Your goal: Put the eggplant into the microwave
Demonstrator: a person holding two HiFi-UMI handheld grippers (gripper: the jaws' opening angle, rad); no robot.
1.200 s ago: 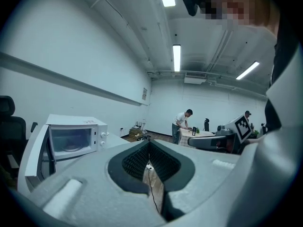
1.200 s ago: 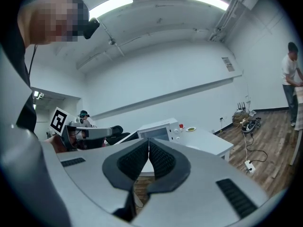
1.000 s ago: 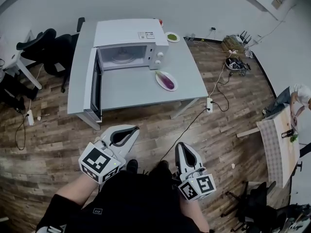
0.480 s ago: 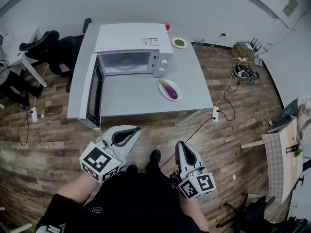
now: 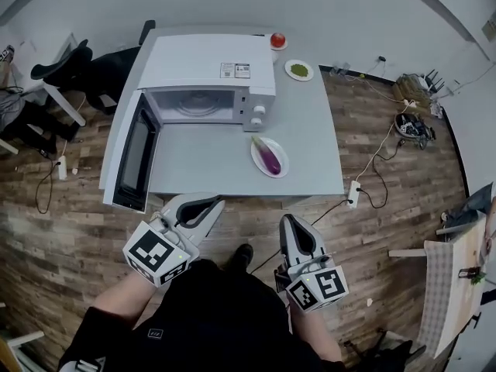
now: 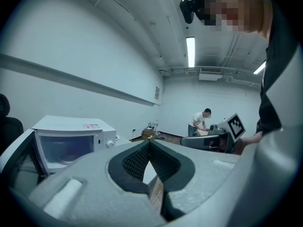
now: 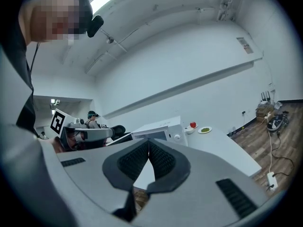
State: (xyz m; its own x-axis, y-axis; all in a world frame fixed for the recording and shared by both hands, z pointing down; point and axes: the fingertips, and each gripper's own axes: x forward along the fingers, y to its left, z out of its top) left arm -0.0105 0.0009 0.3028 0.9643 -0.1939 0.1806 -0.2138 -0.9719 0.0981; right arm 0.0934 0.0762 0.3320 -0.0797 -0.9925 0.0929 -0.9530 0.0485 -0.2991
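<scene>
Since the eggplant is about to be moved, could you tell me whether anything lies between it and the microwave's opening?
Nothing visible does. The eggplant lies on its plate to the right of the microwave front. Only bare table runs between them, and the door stands swung wide open on the left.

Bright ceiling strip lights, fisheye-warped edges, sharp

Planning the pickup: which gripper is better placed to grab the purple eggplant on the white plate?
Right. The right gripper, shut, lines up with the purple eggplant on its white plate; the left gripper faces the white microwave's open door.
</scene>
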